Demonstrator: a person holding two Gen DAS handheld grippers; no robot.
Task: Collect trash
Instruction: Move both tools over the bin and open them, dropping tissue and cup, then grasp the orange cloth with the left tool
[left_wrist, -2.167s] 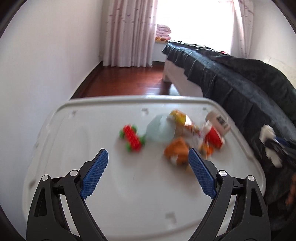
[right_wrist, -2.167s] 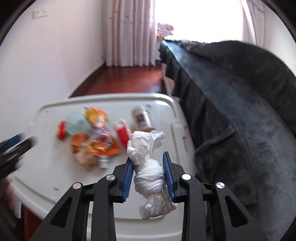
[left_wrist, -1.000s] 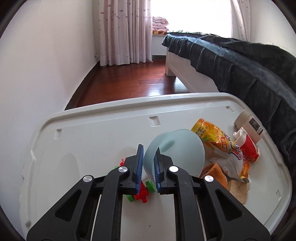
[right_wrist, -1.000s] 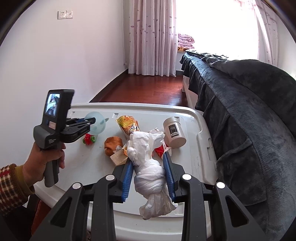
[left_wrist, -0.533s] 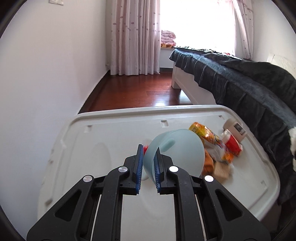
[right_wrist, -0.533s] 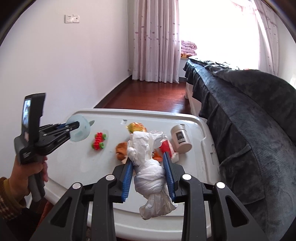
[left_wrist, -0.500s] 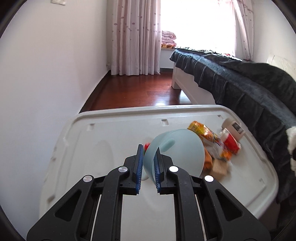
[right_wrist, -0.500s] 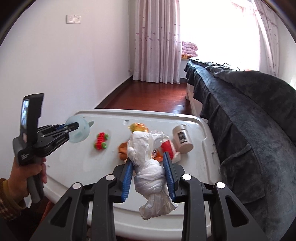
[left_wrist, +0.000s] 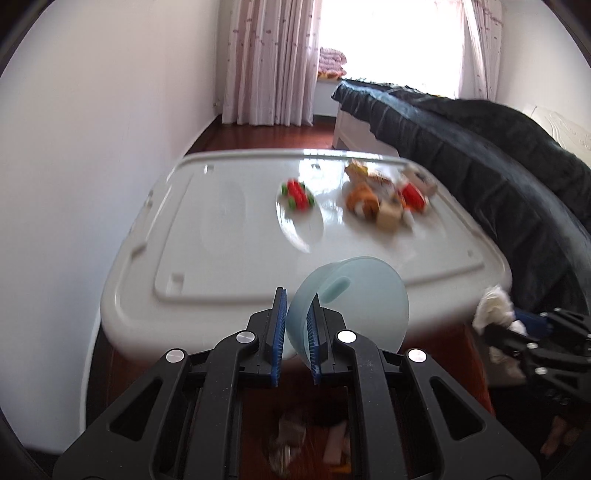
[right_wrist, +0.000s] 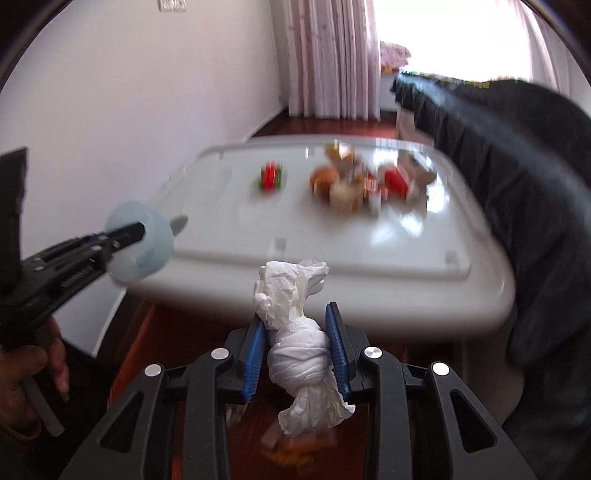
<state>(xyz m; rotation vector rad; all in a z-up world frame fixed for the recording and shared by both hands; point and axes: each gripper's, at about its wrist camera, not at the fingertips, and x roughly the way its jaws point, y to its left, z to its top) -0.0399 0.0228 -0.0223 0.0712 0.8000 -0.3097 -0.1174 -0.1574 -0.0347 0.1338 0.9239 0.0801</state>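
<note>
Pale blue plastic cup (left_wrist: 354, 295) tilted, its rim clamped at lower centre; knotted white tissue wad (right_wrist: 299, 343) upright at lower centre; blurred colourful wrappers (left_wrist: 384, 201) clustered at upper right of the surface (left_wrist: 229, 236).

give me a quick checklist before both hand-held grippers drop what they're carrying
1. Left hand-held gripper clamped on the rim of the pale blue plastic bowl: ok.
2. Right hand-held gripper clamped on the knotted white tissue wad: ok.
3. Both loads clear of the white plastic storage-box lid, past its near edge: ok.
4. Bin underneath: cannot tell, only blurred scraps on the floor.
5. Lid cleared of trash: not ok, the orange and red wrapper pile and the red and green toy remain.
</note>
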